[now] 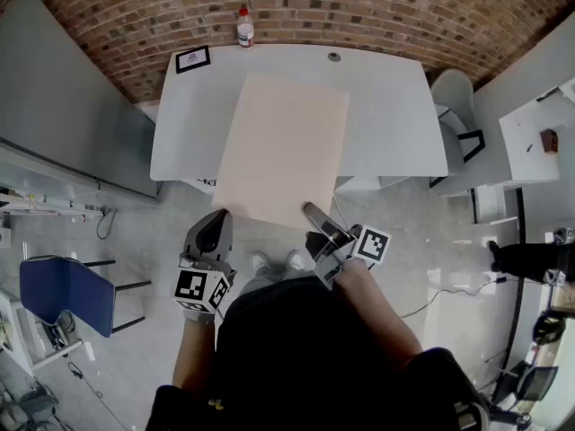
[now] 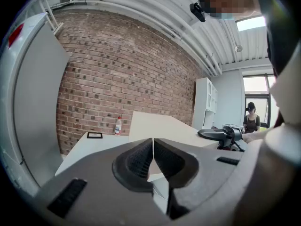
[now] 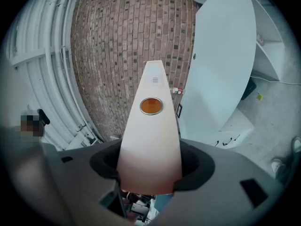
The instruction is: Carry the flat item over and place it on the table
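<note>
A large, flat beige board point(image 1: 283, 146) hangs over the white table point(image 1: 386, 124), and its near edge sticks out past the table's front. My right gripper point(image 1: 310, 209) is shut on that near edge, one finger lying on top. In the right gripper view the board point(image 3: 150, 135) runs out between the jaws, with an orange round mark on it. My left gripper point(image 1: 216, 218) is by the board's near left corner. In the left gripper view its jaws point(image 2: 153, 149) meet tip to tip, with the board point(image 2: 160, 124) just beyond them and no part visibly pinched.
A small bottle point(image 1: 244, 27) and a black-framed card point(image 1: 192, 58) stand at the table's far left edge by the brick wall. A grey partition point(image 1: 63, 106) and a blue chair point(image 1: 67, 294) are on the left. A white chair point(image 1: 454, 97) is on the right, and a person point(image 2: 251, 121) stands far off.
</note>
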Demonstrator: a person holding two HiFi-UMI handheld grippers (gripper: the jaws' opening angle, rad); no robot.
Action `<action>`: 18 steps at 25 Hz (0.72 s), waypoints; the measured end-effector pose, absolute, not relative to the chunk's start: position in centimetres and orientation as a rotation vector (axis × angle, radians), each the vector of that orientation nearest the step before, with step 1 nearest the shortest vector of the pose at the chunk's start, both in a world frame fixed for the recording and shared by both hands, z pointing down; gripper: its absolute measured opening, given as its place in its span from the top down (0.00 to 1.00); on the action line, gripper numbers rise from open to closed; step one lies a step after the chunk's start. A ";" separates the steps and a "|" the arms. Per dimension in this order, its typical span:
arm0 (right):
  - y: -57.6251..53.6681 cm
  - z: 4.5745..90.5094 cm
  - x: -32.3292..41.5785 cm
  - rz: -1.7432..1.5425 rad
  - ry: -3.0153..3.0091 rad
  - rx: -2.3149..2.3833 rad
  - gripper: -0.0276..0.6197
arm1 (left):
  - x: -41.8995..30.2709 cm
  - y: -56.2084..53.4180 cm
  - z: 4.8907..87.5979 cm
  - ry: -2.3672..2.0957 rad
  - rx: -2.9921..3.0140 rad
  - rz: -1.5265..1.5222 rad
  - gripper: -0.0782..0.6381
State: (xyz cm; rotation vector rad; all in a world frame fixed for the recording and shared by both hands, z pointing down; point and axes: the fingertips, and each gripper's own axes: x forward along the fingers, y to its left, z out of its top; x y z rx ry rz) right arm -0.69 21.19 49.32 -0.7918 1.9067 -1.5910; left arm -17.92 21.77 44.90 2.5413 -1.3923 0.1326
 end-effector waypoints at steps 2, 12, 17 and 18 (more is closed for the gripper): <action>21.4 49.6 -1.1 -1.599 1.896 -0.803 0.50 | -18.4 21.8 44.8 -1.380 2.551 0.137 0.88; 20.8 49.9 -2.7 -1.582 1.845 -0.855 0.50 | -21.1 20.7 45.2 -1.322 2.559 0.116 0.88; 20.5 50.7 -3.0 -1.568 1.828 -0.917 0.50 | -22.2 19.7 46.1 -1.274 2.578 0.125 0.88; 20.4 50.9 -3.0 -1.566 1.824 -0.926 0.50 | -22.3 19.6 46.3 -1.267 2.580 0.132 0.88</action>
